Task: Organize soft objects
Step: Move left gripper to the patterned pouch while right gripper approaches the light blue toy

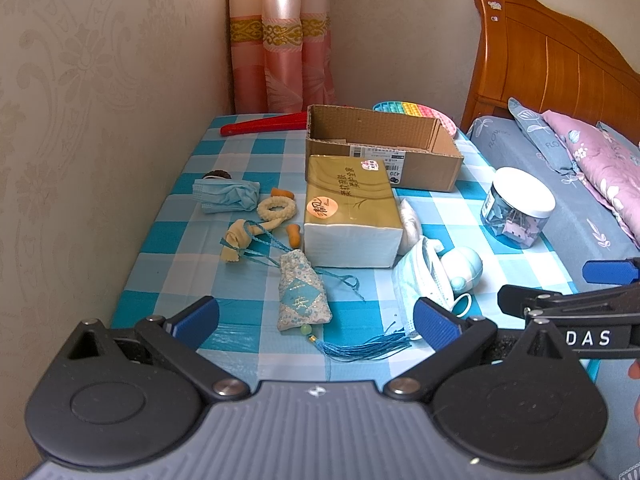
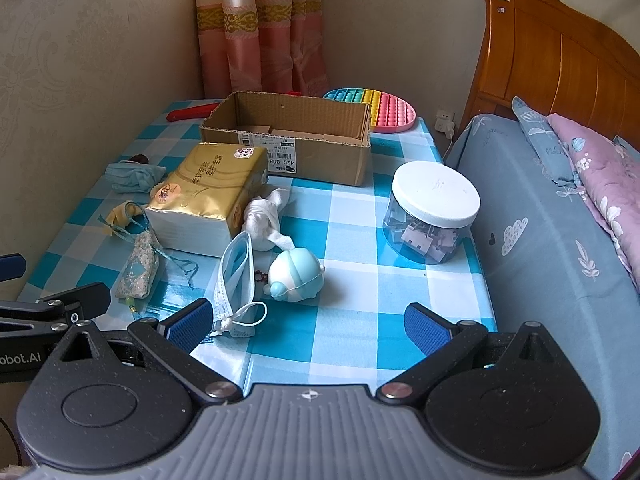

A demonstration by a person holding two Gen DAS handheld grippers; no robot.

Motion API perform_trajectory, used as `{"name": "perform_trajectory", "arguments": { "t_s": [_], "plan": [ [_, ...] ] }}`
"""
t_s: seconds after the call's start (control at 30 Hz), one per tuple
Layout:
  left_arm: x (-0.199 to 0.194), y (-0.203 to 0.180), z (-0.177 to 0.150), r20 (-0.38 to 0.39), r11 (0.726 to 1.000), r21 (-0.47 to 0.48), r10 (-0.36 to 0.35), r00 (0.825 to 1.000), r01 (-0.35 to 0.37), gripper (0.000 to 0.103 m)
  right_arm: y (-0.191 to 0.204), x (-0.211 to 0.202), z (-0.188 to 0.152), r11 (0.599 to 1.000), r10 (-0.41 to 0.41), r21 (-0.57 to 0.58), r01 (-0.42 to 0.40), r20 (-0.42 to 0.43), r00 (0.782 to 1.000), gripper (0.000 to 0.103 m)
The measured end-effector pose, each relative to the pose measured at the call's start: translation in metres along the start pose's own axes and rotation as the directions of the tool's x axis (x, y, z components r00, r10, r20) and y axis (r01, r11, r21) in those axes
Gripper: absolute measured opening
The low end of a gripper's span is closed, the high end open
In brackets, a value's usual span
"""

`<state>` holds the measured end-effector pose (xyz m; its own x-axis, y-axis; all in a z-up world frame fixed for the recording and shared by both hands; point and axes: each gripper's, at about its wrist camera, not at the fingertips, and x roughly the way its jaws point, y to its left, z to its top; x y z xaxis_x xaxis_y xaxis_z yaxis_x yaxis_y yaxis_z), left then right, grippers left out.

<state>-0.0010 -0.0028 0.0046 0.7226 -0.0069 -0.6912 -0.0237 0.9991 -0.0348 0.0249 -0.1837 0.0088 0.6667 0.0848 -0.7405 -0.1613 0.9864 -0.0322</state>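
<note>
Left to right: my left claw (image 1: 316, 316), spread and empty, hovers over the floral sachet (image 1: 302, 294), whose cords tangle with the yellow cloth (image 1: 236, 240) (a lift may drag both). My right claw (image 2: 308, 320), likewise spread, sits beside the face mask (image 2: 236, 280); its ear loops could snag the blue toy (image 2: 296, 276) before reaching the cardboard box (image 2: 288, 140) on the tabletop (image 2: 360, 312).

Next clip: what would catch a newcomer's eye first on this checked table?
The gold-wrapped tissue pack dominates the middle of the blue checked table, just in front of the open cardboard box. Soft clutter rings it: a flowered sachet with a blue tassel and a face mask near the front edge. Both the left gripper and right gripper hover open, holding nothing.
</note>
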Motion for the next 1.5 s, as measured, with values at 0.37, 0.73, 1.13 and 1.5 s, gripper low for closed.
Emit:
{"name": "perform_trajectory", "arguments": {
  "t_s": [0.37,0.73,1.13,1.5],
  "plan": [
    [0.006,0.000,0.003,-0.003,1.000,0.015,-0.020,1.000,0.020,0.102,0.005,0.002,0.000,0.999,-0.016,-0.034,0.017,0.018,1.000,0.103],
    [0.012,0.001,0.003,0.036,0.998,0.061,-0.030,0.999,0.027,0.102,0.007,0.008,0.002,0.996,-0.006,-0.089,0.011,0.052,0.999,0.103],
    [0.033,0.013,-0.004,0.058,0.995,0.091,-0.054,0.997,0.048,0.102,-0.004,0.034,-0.005,0.979,0.014,-0.202,0.001,0.073,0.997,0.103],
    [0.063,0.022,-0.010,0.011,0.995,0.098,-0.030,1.000,0.028,0.102,-0.009,0.084,-0.003,0.979,0.056,-0.195,-0.050,0.028,0.998,0.103]
  ]
}}
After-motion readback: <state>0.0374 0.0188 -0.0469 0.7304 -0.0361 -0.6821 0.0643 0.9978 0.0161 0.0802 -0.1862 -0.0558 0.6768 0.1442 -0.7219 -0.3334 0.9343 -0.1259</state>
